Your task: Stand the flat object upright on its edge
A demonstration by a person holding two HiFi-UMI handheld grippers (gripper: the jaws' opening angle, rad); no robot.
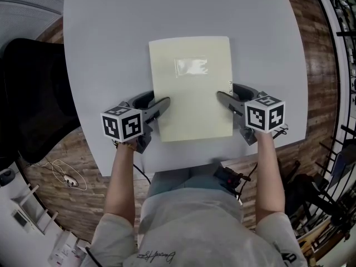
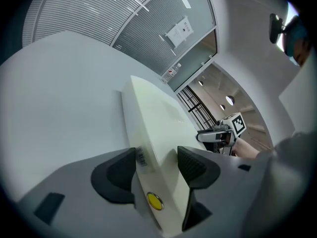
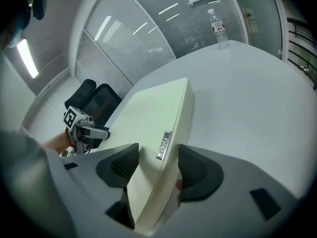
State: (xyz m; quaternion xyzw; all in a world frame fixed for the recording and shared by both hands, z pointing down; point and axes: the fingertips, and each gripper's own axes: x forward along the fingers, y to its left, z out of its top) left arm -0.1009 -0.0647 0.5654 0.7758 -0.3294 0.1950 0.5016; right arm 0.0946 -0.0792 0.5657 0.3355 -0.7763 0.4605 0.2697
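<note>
- Head view: a pale yellow, flat rectangular folder is laid flat on the light grey table. Its long axis runs away from the person, and a clear pocket is seen on its face. It is flanked by the left gripper and the right gripper.
- Left gripper view: the folder's long edge, marked with a yellow dot, is straddled by the left gripper's closing jaws and is not yet clamped.
- Right gripper view: the folder's other long edge, with a silver label, is set between the right gripper's closing jaws. A gap is seen at one pad.

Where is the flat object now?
Head view: the flat object lies on the table, its side edges between the closing jaws of the left tool and right tool.
</note>
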